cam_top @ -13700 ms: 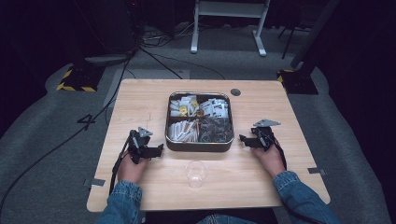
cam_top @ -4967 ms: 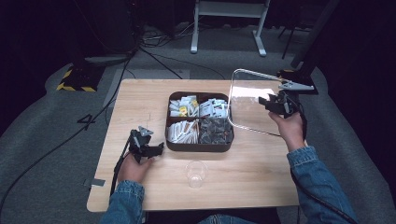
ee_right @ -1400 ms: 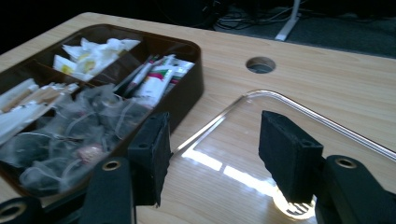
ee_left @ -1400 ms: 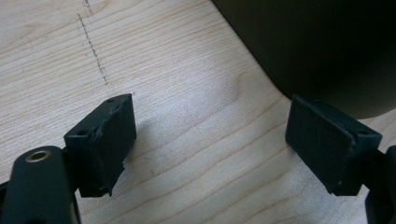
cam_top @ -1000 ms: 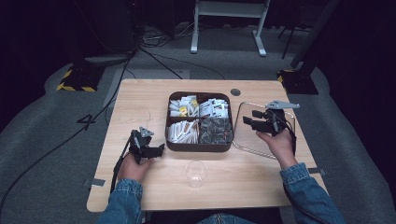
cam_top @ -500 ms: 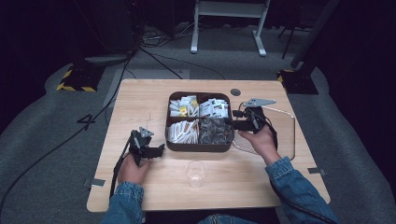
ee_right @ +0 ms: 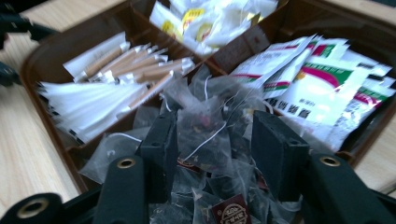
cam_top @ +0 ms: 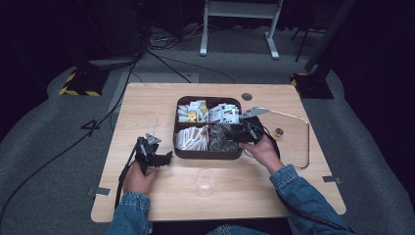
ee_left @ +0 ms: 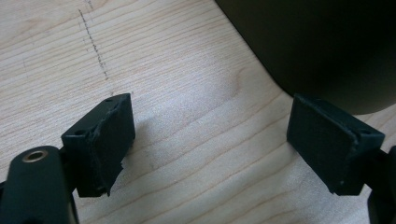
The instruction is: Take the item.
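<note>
Four compartments divide the brown box (cam_top: 208, 128) on the bench (cam_top: 147, 105) in the high view; the right hand-held gripper (cam_top: 235, 132) reaches into its near-right compartment, the left hand-held gripper (cam_top: 164, 157) rests beside the box, a clear plastic cup (cam_top: 205, 181) stands near the front edge, and the clear lid (cam_top: 288, 137) lies to the right. In the left gripper view, the jaws stand wide apart over bare wood. In the right gripper view, the jaws have just been closing, with a mesh tea bag (ee_right: 210, 128) between them, not yet pinched, beside sugar sticks (ee_right: 135, 63) and sachets (ee_right: 317, 79).
</note>
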### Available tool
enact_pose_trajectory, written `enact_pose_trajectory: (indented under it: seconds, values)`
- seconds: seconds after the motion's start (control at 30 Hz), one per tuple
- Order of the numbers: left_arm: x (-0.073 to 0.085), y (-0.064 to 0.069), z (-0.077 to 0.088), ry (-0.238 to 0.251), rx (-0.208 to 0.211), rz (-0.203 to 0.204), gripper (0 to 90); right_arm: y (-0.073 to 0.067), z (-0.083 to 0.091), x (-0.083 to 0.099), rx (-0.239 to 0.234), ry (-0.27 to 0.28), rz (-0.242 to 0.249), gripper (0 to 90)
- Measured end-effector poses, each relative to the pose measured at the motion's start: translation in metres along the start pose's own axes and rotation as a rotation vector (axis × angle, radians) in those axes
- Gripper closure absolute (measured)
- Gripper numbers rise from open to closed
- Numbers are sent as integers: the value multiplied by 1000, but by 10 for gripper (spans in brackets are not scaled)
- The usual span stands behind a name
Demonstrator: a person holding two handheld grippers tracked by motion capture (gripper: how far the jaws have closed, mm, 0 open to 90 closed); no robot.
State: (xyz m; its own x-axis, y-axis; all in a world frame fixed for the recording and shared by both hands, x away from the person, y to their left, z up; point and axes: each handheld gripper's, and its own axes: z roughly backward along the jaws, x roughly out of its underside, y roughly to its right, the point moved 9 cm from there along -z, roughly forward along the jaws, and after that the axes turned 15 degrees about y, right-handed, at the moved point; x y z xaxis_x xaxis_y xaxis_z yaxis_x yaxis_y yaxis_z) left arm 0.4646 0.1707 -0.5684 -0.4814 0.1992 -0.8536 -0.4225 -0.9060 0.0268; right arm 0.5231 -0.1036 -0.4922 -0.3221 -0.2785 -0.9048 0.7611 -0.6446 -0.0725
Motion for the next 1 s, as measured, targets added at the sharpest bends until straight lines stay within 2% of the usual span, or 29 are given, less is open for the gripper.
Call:
enact_pose_trajectory:
  seconds: [0.1,0.17,0.27,0.33,0.4,0.47,0.63,0.73,1.0]
  values:
    - [0,0,0,0,0,0,158,1,-5,5,19,-23,28,520]
    - [0,0,0,0,0,0,158,2,-6,6,28,-44,29,582]
    - [0,0,0,0,1,0,157,2,-7,6,-6,-74,12,591]
    - [0,0,0,0,1,0,158,2,-11,9,-8,-98,15,538]
    - [0,0,0,-1,0,-1,157,3,-14,13,-11,-133,10,545]
    - [0,0,0,0,1,0,158,3,-17,17,-14,-155,5,602]
    - [0,0,0,-1,1,0,157,3,-16,18,-16,-162,15,780]
    - [0,0,0,-1,1,0,157,3,-13,16,-12,-146,24,893]
    - [0,0,0,0,1,0,157,3,-6,11,-5,-99,26,900]
